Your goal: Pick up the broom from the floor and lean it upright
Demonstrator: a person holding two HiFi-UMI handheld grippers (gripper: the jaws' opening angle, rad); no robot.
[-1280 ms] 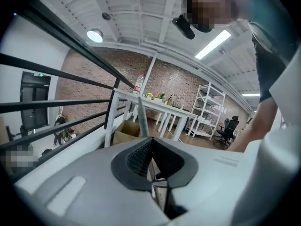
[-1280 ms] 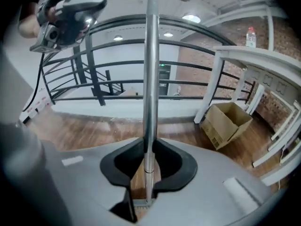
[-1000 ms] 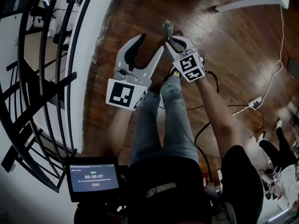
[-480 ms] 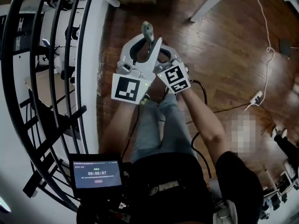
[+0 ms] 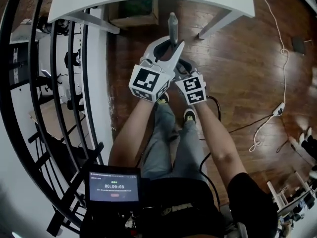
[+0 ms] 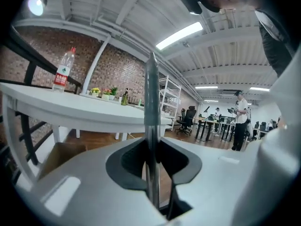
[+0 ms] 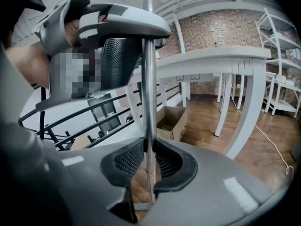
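Left gripper (image 6: 151, 160), jaws just closed, and right gripper (image 7: 149, 160) both clamp the upright broom handle (image 5: 172, 28).

You are working under bright ceiling strips (image 6: 181, 34) that are burning out to plain white in the left gripper view, and they are laying a thin streak of glare down the broom handle (image 6: 151, 126). Every picture is bending hard at its edges — the railing bars (image 5: 88, 83) are bowing in the head view, and dark vignetting is creeping into both gripper views' corners. The wood floor (image 5: 237, 68) is giving off a soft sheen, while whatever is sitting nearest each gripper lens is going out of focus.
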